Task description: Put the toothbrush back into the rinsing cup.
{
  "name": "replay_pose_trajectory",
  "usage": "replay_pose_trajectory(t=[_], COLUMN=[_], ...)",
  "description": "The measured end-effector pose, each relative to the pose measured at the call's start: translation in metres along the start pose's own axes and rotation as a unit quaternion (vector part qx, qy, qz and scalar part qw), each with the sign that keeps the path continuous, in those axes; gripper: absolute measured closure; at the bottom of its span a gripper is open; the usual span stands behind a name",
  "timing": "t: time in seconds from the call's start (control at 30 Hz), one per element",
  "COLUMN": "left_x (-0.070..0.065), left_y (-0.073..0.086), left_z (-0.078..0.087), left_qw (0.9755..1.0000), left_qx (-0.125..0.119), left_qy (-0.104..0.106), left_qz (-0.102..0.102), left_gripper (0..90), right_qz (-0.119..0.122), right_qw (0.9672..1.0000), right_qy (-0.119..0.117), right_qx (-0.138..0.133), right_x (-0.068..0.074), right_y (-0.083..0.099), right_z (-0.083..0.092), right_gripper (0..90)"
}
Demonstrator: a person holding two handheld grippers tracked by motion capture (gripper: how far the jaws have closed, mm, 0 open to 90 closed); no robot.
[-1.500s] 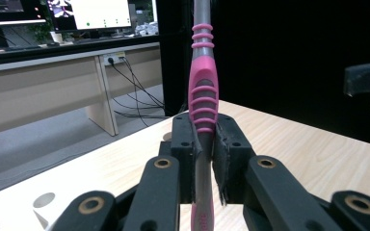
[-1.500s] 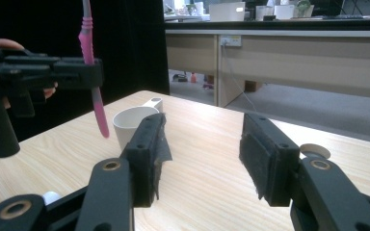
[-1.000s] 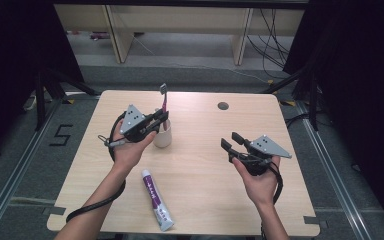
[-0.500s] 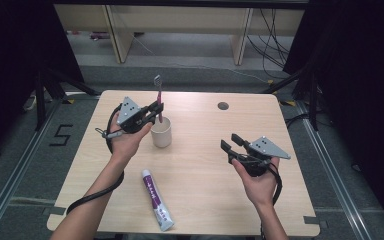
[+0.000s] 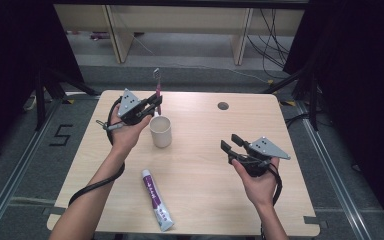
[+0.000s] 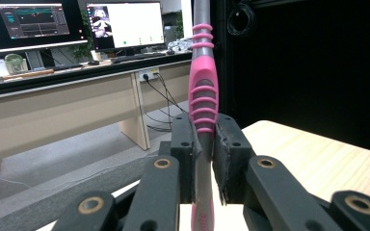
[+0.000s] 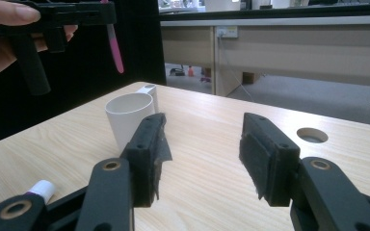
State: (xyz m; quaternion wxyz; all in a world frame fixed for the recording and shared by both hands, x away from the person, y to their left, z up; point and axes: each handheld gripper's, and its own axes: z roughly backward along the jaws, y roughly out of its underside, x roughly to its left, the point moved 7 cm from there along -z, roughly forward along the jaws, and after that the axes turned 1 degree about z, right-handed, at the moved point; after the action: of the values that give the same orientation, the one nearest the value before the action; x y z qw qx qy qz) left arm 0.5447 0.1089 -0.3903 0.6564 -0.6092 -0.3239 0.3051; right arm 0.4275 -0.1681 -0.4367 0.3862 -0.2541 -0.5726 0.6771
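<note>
My left gripper [image 5: 156,101] is shut on a pink and grey toothbrush [image 5: 157,89], held upright above and just left of a white cup [image 5: 160,131] on the table. In the left gripper view the pink handle [image 6: 203,110] is pinched between the two pads. The right gripper view catches the brush's lower end [image 7: 115,48] hanging in the air beyond the cup [image 7: 128,118]. My right gripper [image 5: 230,142] hovers open over the table's right half, nothing between its jaws [image 7: 200,154]. A purple and white toothpaste tube [image 5: 156,198] lies near the front edge.
The light wooden table [image 5: 205,190] has a round cable hole [image 5: 223,106] at the back right. Desks and trailing cables stand on the floor beyond the far edge. Dark curtains close both sides.
My left hand has carried the toothbrush from above the cup toward the back left, lifting it clear of the cup. The right hand has stayed where it was.
</note>
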Motion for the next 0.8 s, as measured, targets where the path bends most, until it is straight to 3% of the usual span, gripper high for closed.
replay_pose_trajectory(t=[0.03,0.17,0.23,0.27,0.37,0.4,0.8], left_x=[0.002,0.007,0.009,0.011,0.014,0.017,0.03], left_y=[-0.001,0.001,0.003,0.002,0.003,0.003,0.011], left_z=[-0.002,-0.007,-0.009,-0.011,-0.013,-0.015,-0.026], left_qw=[1.0,1.0,1.0,0.9999,0.9999,0.9999,0.9998], left_qx=[-0.003,-0.002,0.005,0.002,0.002,0.003,0.011], left_qy=[0.001,-0.002,-0.005,-0.004,-0.006,-0.008,-0.017], left_qz=[-0.009,-0.009,0.001,-0.01,-0.009,-0.009,-0.006], left_gripper=[79.5,79.6,79.5,79.5,79.5,79.5,79.5], right_qz=[0.007,0.001,0.003,0.004,0.008,-0.007,0.005], right_qw=[1.0,1.0,1.0,1.0,0.9999,1.0,1.0], right_qy=[0.0,-0.006,-0.007,-0.006,-0.001,0.001,-0.006], right_qx=[-0.001,0.004,0.004,0.003,-0.007,0.0,0.0], right_x=[-0.001,0.0,0.0,0.0,-0.001,0.001,0.0], right_y=[0.0,0.001,0.001,0.001,0.0,0.001,0.002], right_z=[0.0,-0.001,-0.001,-0.001,-0.002,-0.001,-0.003], right_gripper=[51.6,51.6,51.6,51.6,51.6,51.6,51.5])
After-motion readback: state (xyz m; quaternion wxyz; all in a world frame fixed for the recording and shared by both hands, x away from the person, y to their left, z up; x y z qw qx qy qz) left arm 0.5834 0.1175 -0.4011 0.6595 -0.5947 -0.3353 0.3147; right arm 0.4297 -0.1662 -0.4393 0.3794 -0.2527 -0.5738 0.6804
